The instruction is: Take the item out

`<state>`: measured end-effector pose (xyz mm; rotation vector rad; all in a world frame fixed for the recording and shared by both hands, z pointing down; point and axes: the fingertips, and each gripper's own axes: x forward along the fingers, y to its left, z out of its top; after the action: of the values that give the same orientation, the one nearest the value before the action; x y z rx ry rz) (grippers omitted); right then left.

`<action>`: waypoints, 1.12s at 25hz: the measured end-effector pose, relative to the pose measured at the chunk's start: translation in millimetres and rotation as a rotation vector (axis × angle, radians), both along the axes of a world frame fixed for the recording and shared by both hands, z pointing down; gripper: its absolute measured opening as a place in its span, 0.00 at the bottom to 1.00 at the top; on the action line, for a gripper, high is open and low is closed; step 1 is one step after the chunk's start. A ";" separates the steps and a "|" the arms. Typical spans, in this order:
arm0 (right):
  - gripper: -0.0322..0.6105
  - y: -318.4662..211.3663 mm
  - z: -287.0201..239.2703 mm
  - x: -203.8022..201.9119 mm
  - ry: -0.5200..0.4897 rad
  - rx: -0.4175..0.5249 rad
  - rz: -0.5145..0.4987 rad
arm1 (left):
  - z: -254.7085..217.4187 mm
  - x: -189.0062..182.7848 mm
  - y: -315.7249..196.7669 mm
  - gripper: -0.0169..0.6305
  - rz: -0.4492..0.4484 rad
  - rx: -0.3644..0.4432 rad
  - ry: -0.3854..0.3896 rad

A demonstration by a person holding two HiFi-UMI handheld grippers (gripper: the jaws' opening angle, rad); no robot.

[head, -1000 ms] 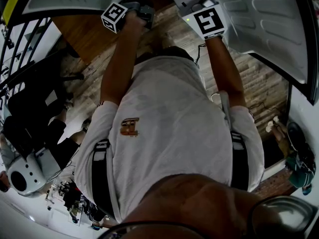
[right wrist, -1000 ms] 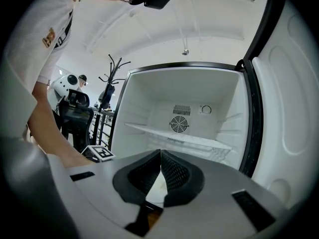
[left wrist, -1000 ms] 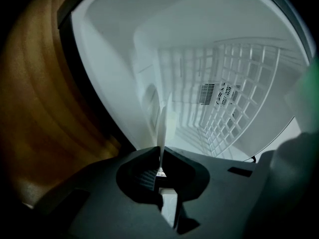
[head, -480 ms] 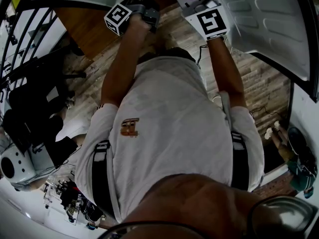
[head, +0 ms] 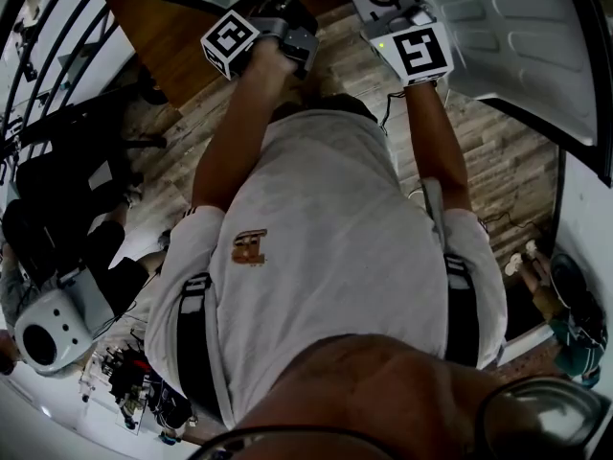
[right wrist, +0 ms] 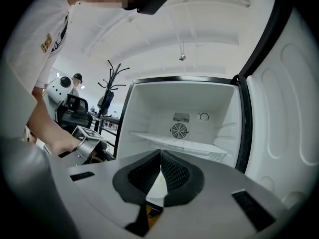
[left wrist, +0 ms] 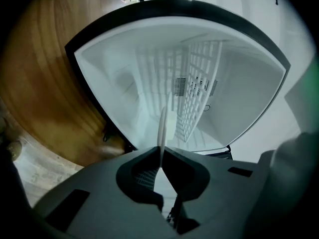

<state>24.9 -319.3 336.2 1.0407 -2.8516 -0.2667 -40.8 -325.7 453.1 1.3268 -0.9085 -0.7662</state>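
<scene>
Left gripper [left wrist: 161, 151]: the jaws are closed narrowly on a thin white item [left wrist: 161, 126], which is clamped at its lower end between the pads.
Thin white item: it is seen edge-on as a slim blade that rises from the jaw tips. It is held in front of the open fridge compartment [right wrist: 144, 113]. Whether its tip reaches past the opening cannot be told.
Right gripper [right wrist: 160, 153]: the jaws are pressed together and nothing is held between them. The gripper is pointed level at the compartment's middle.
Fridge compartment: a white shelf [right wrist: 174, 139] is seen across its lower part. A round fan vent [right wrist: 178, 130] and a dial [right wrist: 203, 116] are set in the back wall. A white wire rack [left wrist: 197, 103] shows in the left gripper view.
Fridge door [right wrist: 279, 123]: it is swung open at the compartment's right edge, its moulded white inner face turned outward.
Left hand [right wrist: 62, 144]: in the right gripper view it is seen beside the compartment's left edge, outside the frame.
Marker cubes: the left cube [head: 228, 42] and the right cube [head: 421, 51] are both held up before the fridge, near each other.
Surroundings: a brown wooden panel [left wrist: 45, 83] stands left of the fridge, and a plank floor [head: 498, 161] lies below.
</scene>
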 end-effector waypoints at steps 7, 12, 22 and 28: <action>0.10 16.9 -10.9 -7.8 -0.028 0.025 -0.006 | -23.1 -8.0 20.6 0.07 0.005 0.017 -0.007; 0.10 53.0 -19.7 -4.7 -0.046 0.028 0.004 | -38.4 -4.3 56.6 0.07 0.016 0.036 0.010; 0.10 118.6 -40.4 -8.8 -0.095 0.028 0.002 | -74.4 -6.9 120.2 0.07 0.015 0.058 0.041; 0.10 122.1 -29.9 -3.2 -0.083 -0.030 0.012 | -80.1 -6.0 122.5 0.07 0.015 0.058 0.048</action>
<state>21.8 -197.2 306.3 1.0874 -2.9113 -0.1835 -46.8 -203.2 372.9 1.3585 -0.8428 -0.8149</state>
